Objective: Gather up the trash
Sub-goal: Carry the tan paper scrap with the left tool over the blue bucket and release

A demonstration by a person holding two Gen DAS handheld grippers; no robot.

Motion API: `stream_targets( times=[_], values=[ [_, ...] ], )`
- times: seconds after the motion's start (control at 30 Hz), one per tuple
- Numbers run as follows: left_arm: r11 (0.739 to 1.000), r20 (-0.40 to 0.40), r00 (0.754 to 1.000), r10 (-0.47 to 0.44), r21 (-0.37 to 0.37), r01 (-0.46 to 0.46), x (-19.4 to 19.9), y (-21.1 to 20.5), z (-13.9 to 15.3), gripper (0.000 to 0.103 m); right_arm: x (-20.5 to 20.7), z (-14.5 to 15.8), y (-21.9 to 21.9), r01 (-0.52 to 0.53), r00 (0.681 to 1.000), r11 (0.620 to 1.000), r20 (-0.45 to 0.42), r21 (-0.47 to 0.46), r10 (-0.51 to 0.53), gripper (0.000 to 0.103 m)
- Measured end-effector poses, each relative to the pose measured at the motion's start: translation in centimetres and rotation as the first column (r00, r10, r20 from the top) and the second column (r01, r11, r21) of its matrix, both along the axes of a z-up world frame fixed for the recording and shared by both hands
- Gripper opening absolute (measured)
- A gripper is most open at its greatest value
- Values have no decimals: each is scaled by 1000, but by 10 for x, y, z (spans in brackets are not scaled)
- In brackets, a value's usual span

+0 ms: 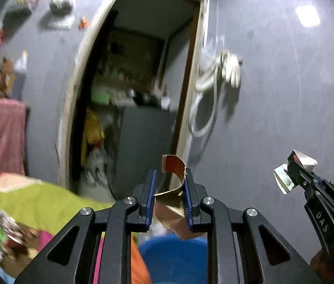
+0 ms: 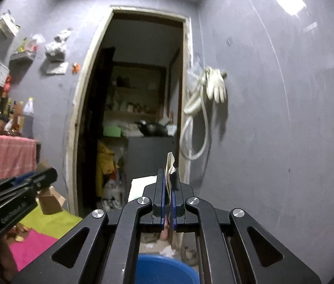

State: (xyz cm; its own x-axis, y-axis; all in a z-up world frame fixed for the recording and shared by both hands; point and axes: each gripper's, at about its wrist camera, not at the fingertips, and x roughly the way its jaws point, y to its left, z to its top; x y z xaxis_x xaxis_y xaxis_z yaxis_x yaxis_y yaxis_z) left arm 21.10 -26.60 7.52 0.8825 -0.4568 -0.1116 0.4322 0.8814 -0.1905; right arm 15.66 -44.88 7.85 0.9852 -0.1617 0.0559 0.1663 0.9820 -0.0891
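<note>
left gripper (image 1: 169, 195): pinching curled cardboard scrap (image 1: 175, 189) | right gripper (image 2: 169, 190): pressed together on folded paper scrap (image 2: 169, 165) | blue bin (image 2: 164, 269): low in both wrist views, under and just ahead of both sets of fingers | nearer arm: hard to call, probably about level | next: release downward into bin

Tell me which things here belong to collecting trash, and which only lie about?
For the job:
- curled brown cardboard scrap, in left gripper
- folded white paper scrap, in right gripper
- round blue plastic bin

Lying about:
- white rubber gloves
- pink cloth
</note>
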Motion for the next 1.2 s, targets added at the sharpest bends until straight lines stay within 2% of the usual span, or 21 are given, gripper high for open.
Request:
stream_targets(
  times=[0.17,0.3,0.43,0.6,0.67,0.77,0.83,1.0,1.07,1.1,1.13,1.2],
  values=[
    [996,-170,985,-29,74,42,42,-27,-33,18,28,-35,-19,2,992,998,-125,55,5,2],
    [991,-280,959,-47,110,80,68,-44,-62,18,50,-64,-30,1,972,994,-233,113,25,3],
    [989,-378,924,-66,96,110,84,-49,-85,18,61,-84,-36,-2,950,987,-308,162,53,4],
    [984,-450,889,-85,101,145,97,-52,-98,20,73,-96,-42,0,927,979,-367,204,76,8],
    [985,-463,883,-82,100,144,97,-50,-98,21,76,-98,-44,1,922,976,-377,219,84,9],
    [987,-476,875,-90,76,143,98,-44,-96,30,79,-95,-46,3,921,971,-378,238,90,12],
    [987,-470,877,-98,67,146,96,-40,-91,36,75,-90,-47,4,927,969,-365,246,89,25],
    [989,-477,872,-114,30,146,94,-28,-78,36,62,-70,-46,7,945,969,-318,246,74,27],
    [991,-465,878,-114,9,134,89,-17,-68,43,54,-58,-42,-2,953,973,-295,233,73,32],
    [992,-453,884,-113,-5,124,85,-9,-62,49,52,-53,-39,-9,956,974,-283,227,75,39],
    [993,-437,893,-110,-21,112,81,0,-55,52,47,-46,-36,-20,961,975,-264,220,79,46],
    [995,-408,908,-96,-30,91,74,14,-43,52,41,-34,-29,-33,968,977,-236,212,84,50]
  ],
)
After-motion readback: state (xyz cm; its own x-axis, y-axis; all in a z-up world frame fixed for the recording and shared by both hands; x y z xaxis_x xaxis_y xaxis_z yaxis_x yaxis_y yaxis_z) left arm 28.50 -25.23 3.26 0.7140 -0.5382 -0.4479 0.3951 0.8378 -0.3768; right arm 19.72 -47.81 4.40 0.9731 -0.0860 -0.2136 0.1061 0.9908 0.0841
